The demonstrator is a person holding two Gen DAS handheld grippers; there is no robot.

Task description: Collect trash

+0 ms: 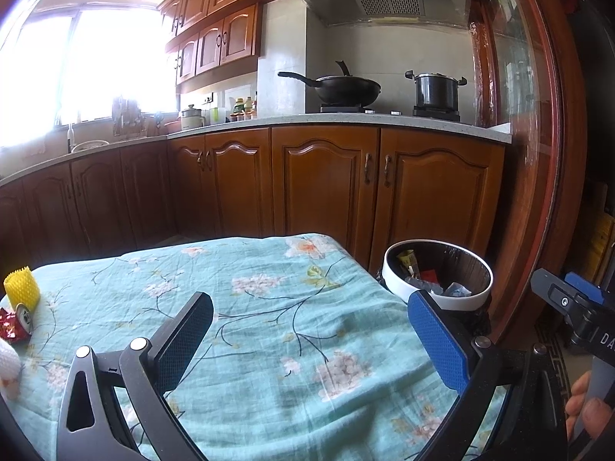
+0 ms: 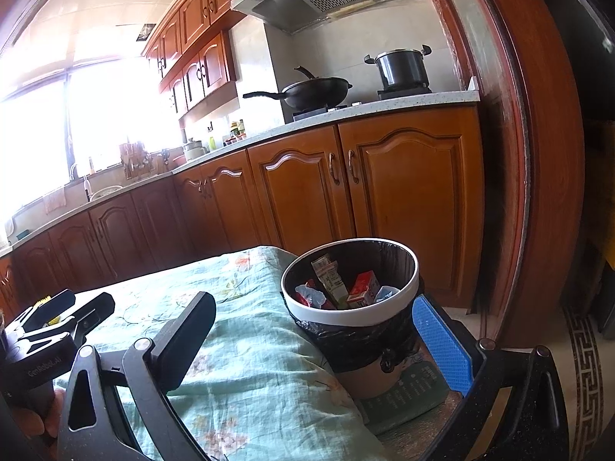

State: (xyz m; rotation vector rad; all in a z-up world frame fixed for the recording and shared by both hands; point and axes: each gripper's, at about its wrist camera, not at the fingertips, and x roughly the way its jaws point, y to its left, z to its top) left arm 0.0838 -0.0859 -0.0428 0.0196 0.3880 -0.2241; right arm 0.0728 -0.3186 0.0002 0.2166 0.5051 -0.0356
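Observation:
A white-rimmed trash bin (image 2: 407, 290) lined with a black bag stands just past the table's right edge, holding cartons and wrappers; the same bin (image 1: 396, 282) shows in the left wrist view. On the floral tablecloth (image 1: 269, 307) at the far left lie a yellow foam net (image 1: 22, 286), a can (image 1: 24, 317), a red wrapper (image 1: 9, 330) and something white (image 1: 9, 361). My left gripper (image 1: 311, 342) hovers open over the cloth with nothing between its fingers. My right gripper (image 2: 319, 345) is open near the bin, its blue finger (image 2: 440, 344) beside the bin's wall.
Wooden cabinets (image 1: 326, 180) and a counter with a wok (image 1: 338, 86) and a pot (image 1: 436, 90) run behind the table. A wooden door frame (image 2: 538, 153) rises at the right. The left gripper's body (image 2: 50, 330) and a hand (image 1: 588, 411) show at the frame edges.

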